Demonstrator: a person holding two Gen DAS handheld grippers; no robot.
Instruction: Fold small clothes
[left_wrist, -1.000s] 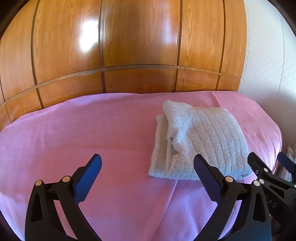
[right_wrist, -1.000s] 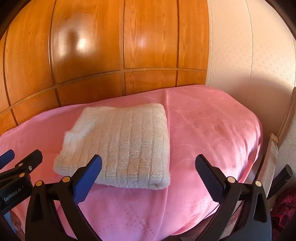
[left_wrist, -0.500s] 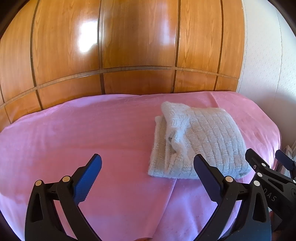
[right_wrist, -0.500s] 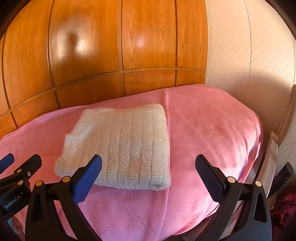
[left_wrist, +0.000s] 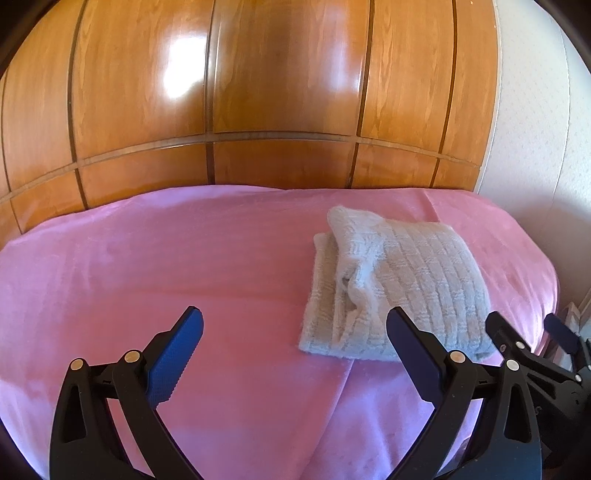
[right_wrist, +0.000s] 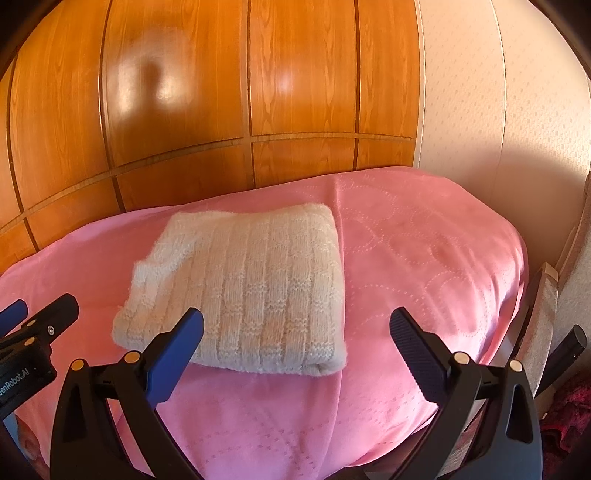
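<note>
A small pale knitted garment (left_wrist: 402, 288) lies folded into a thick rectangle on the pink bedspread (left_wrist: 184, 266); its loose layered edges face left. In the right wrist view the same knitted garment (right_wrist: 251, 284) shows its smooth ribbed top. My left gripper (left_wrist: 293, 332) hovers open above the bedspread, near the garment's front left corner, holding nothing. My right gripper (right_wrist: 295, 332) is open too, above the garment's front right corner, with empty fingers. Each gripper shows at the edge of the other's view: the right gripper (left_wrist: 532, 336) and the left gripper (right_wrist: 40, 314).
A glossy wooden panelled headboard (left_wrist: 258, 110) rises behind the bed. A pale textured wall (right_wrist: 498, 110) stands to the right. The bed's right edge (right_wrist: 517, 295) drops toward a chair-like frame (right_wrist: 543, 306) and dark red fabric (right_wrist: 569, 417) below.
Both grippers have drawn back slightly from the folded garment and stay open. The garment has not moved.
</note>
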